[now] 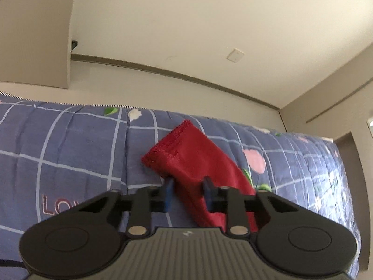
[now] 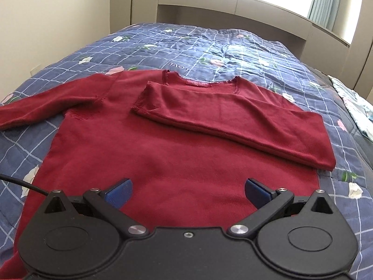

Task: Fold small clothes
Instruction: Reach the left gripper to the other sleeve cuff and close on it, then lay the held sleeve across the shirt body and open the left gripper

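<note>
Your red shirt (image 2: 163, 140) lies flat on the blue checked bedspread (image 2: 244, 46), neck toward the headboard (image 2: 233, 2). One sleeve (image 2: 233, 116) is folded across it. Your left gripper (image 1: 187, 191) pinches the other sleeve (image 1: 198, 161); your right gripper (image 2: 187, 192) is wide apart above the hem.

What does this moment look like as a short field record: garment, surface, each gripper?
garment: red long-sleeved top, spread flat
folded sleeve: one sleeve already laid across the chest
other sleeve: outstretched sleeve extended on the quilt
surface: blue checked floral quilt
left gripper: closed on the outstretched sleeve
right gripper: open above the hem, holding nothing
</note>
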### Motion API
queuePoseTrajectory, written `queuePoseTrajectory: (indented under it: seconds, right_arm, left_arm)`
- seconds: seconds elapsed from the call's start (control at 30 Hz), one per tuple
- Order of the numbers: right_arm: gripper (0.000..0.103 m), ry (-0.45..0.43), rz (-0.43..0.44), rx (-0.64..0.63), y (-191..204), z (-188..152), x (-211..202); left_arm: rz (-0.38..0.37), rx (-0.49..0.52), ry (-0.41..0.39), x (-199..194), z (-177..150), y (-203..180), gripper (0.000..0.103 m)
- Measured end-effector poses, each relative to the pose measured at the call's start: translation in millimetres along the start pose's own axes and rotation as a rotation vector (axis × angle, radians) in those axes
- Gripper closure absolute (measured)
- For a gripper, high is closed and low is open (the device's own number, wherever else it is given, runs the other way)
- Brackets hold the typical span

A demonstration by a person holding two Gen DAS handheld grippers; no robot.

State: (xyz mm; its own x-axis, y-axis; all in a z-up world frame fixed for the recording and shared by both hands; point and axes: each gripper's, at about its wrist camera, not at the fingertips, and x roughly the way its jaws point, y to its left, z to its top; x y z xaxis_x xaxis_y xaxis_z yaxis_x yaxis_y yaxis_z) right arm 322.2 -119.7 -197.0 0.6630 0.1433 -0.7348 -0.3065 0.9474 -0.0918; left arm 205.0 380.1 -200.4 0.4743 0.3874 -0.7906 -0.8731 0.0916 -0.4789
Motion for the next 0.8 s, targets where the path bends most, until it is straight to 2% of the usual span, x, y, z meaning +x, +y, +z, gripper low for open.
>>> queuePoseTrajectory:
  seconds: [0.03,0.1,0.27,0.37,0.53,0.7,0.8]
  right_arm:
    - [0.001,0.002,0.000,0.007,-1,0,0]
    - [0.001,0.006,0.001,0.017,-4,-2,0]
    - [0.001,-0.004,-0.005,0.046,-17,-2,-5]
    - [0.001,-0.016,-0.013,0.074,-30,-2,-8]
    - [0.001,-0.032,-0.041,0.129,-58,-6,-15]
    - [0.001,-0.034,-0.089,0.190,-94,-19,-24]
    - [0.001,-0.031,-0.122,0.227,-118,-29,-29]
  left_arm:
    - [-0.002,-0.007,-0.015,-2,0,0,0.094]
    - [-0.004,0.005,-0.050,-8,-1,-6,0.098]
    - [-0.079,0.076,-0.119,-26,-1,-41,0.100]
    - [-0.185,0.198,-0.180,-46,-7,-85,0.101]
    - [-0.434,0.419,-0.230,-79,-44,-176,0.101]
    - [-0.662,0.594,-0.168,-102,-111,-256,0.101]
    - [-0.753,0.728,-0.131,-111,-167,-291,0.101]
